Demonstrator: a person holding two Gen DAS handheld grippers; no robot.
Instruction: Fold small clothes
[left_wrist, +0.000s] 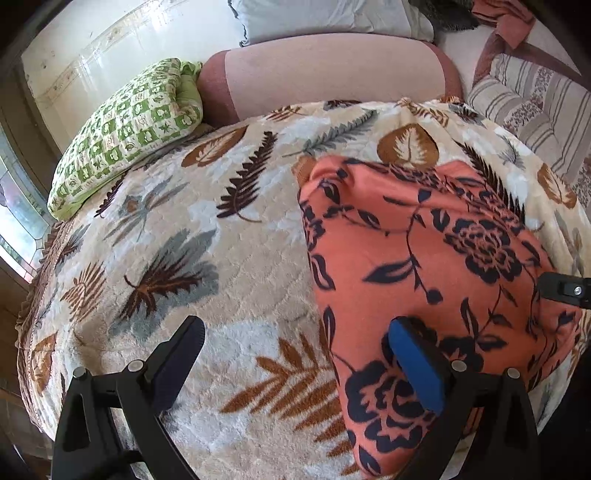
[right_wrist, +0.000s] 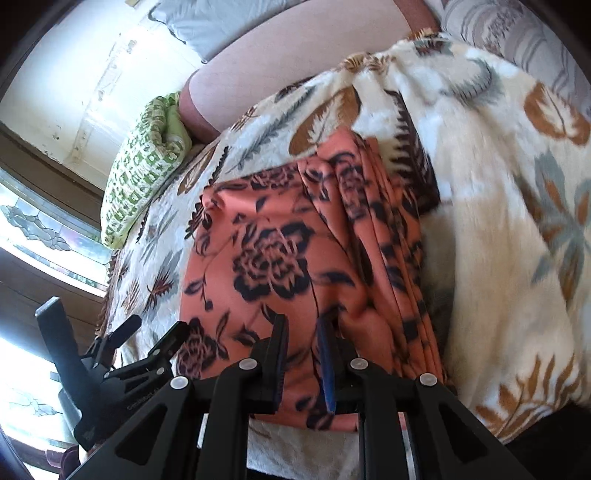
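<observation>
Orange cloth (left_wrist: 424, 266) with dark flowers lies on our bed, on top of a fuzzy blanket (left_wrist: 229, 258) with brown and grey leaves. We see the cloth on the right half of the blanket, near the front edge of the bed. It looks folded over, with several layers stacked along its right side in the right wrist view.

Our left gripper (left_wrist: 295, 354) is spread wide. One finger sits over the bare blanket, and the blue pad of the other finger (left_wrist: 417, 369) sits over the left part of the cloth. It holds nothing.

Our right gripper (right_wrist: 304, 354) is at the near edge of the cloth, close to the front edge of the bed. Its two fingers are close together with a small gap, and orange cloth shows in that gap. We cannot tell if they are really pinching it.

A green checked pillow (left_wrist: 125, 133) rests at the far left corner of the bed. A pink headboard (left_wrist: 332, 70) stands along the far edge.
</observation>
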